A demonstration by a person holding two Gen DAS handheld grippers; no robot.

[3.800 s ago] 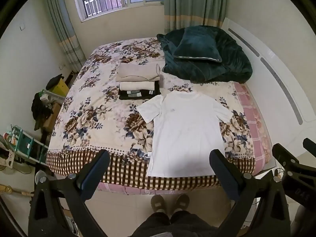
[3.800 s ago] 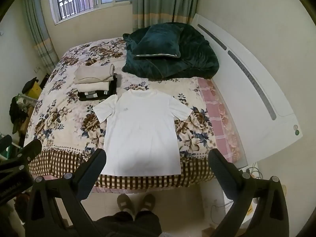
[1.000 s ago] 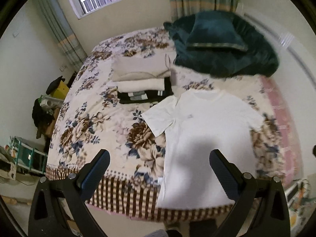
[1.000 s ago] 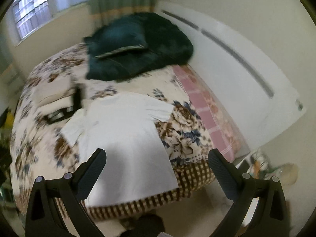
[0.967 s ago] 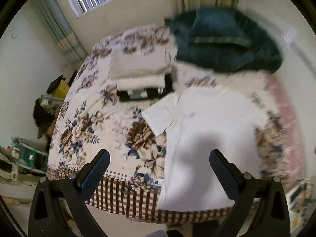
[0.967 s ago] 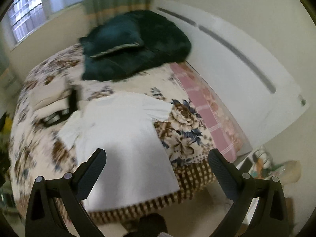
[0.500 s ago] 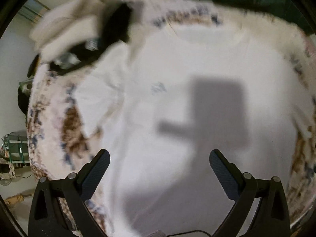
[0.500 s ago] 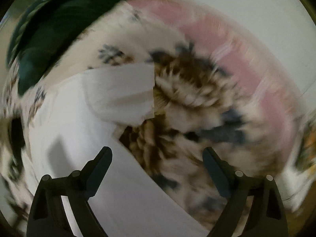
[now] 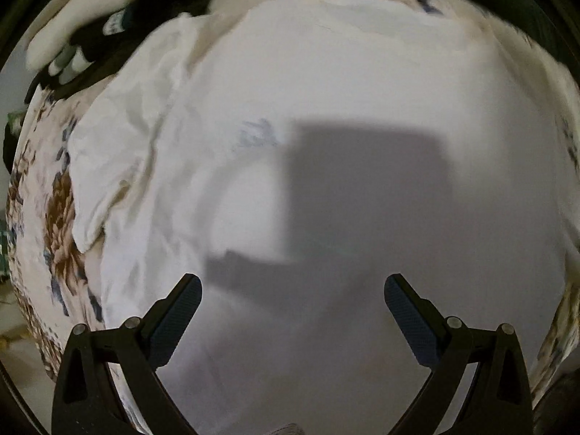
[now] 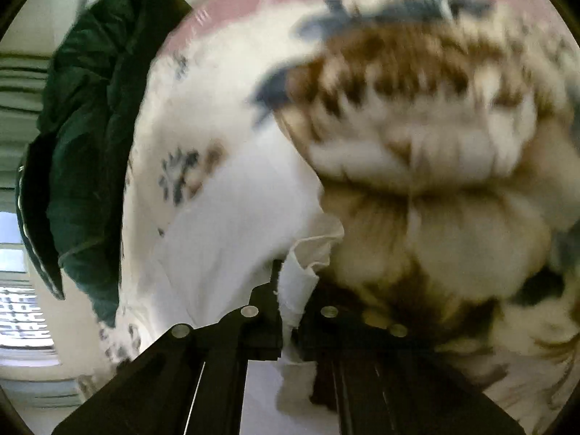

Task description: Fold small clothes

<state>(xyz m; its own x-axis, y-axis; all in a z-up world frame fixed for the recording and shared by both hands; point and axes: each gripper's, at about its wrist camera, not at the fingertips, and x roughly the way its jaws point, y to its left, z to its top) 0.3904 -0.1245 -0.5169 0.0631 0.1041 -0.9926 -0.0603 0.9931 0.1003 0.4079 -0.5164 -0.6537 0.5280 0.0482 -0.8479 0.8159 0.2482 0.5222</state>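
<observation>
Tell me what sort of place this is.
Most likely a bedroom: a white T-shirt lies spread on a floral bedspread, with a dark green quilt bunched beside it and a barred window behind.

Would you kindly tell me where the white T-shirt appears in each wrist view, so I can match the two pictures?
Left wrist view: the white T-shirt fills most of the frame, spread flat under the open left claw.
Right wrist view: it lies lower left of centre, its sleeve edge pinched in the shut right claw.
Shared landmark: the floral bedspread, at the left edge of the left view and across the right of the right view.
</observation>
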